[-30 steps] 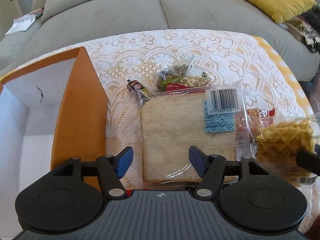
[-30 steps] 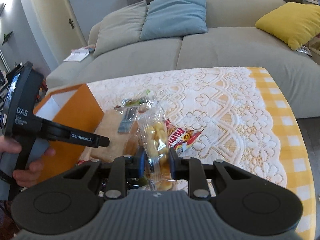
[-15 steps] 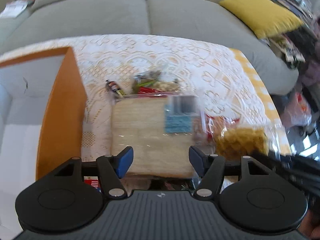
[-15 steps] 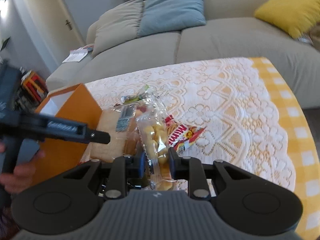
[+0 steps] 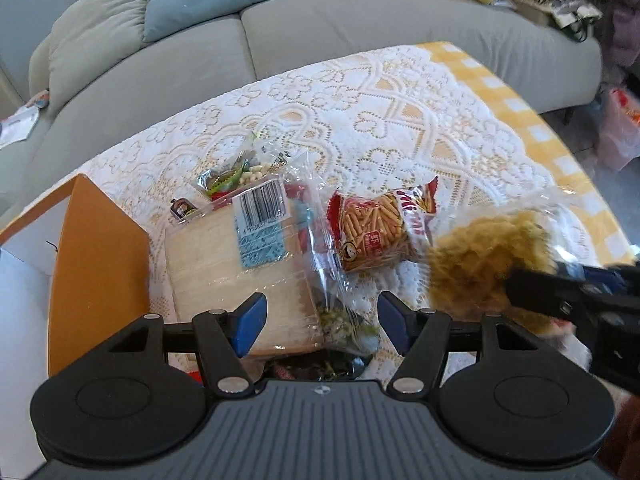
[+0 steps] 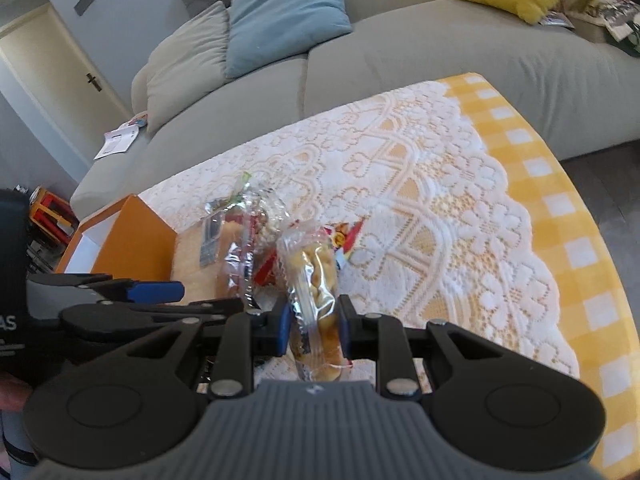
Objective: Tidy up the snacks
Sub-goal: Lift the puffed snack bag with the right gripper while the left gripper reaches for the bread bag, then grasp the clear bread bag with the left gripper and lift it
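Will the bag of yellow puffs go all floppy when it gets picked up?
Probably floppy: the puff bag is thin crinkly plastic, pinched by the right gripper. Likely light, since the puffs look airy. Maybe fragile: a hard squeeze could crush them.

A white barcode label (image 5: 262,200) sits on the clear bread pack (image 5: 236,264) at centre left; its digits are too small to read. The red stick-snack bag (image 5: 380,226) shows blurred lettering. "AS" stands on the left tool (image 6: 10,323) at the left edge.
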